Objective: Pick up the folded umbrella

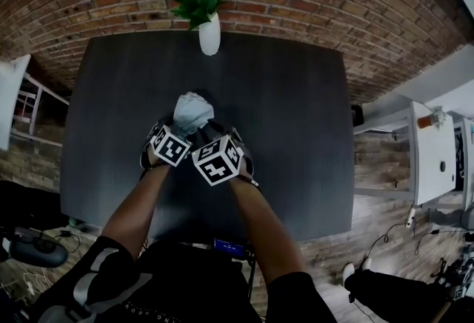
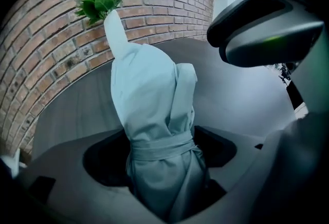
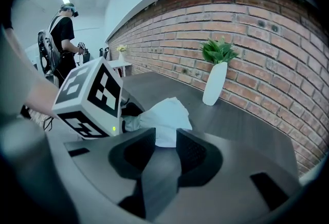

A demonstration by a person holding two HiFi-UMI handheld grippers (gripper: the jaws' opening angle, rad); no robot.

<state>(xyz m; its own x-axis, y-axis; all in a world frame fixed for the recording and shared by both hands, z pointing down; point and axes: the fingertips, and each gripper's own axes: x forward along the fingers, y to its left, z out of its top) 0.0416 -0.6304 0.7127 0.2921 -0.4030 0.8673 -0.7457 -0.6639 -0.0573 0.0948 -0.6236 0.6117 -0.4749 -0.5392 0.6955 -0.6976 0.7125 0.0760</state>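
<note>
The folded umbrella (image 1: 192,111) is a pale blue-grey bundle with a strap round it, lying on the dark table (image 1: 296,107) just ahead of both grippers. In the left gripper view the umbrella (image 2: 149,99) runs up between the jaws of my left gripper (image 2: 159,159). The jaws stand wide, with dark gaps showing on either side of the fabric. My right gripper (image 3: 165,143) sits close on the right with its jaws a narrow gap apart, nothing pressed between them, and the umbrella (image 3: 164,115) just beyond its tips. Both marker cubes nearly touch in the head view.
A white vase with a green plant (image 1: 209,34) stands at the table's far edge against the brick wall. A white desk (image 1: 433,158) stands off to the right. Another person (image 3: 64,33) stands far behind on the left in the right gripper view.
</note>
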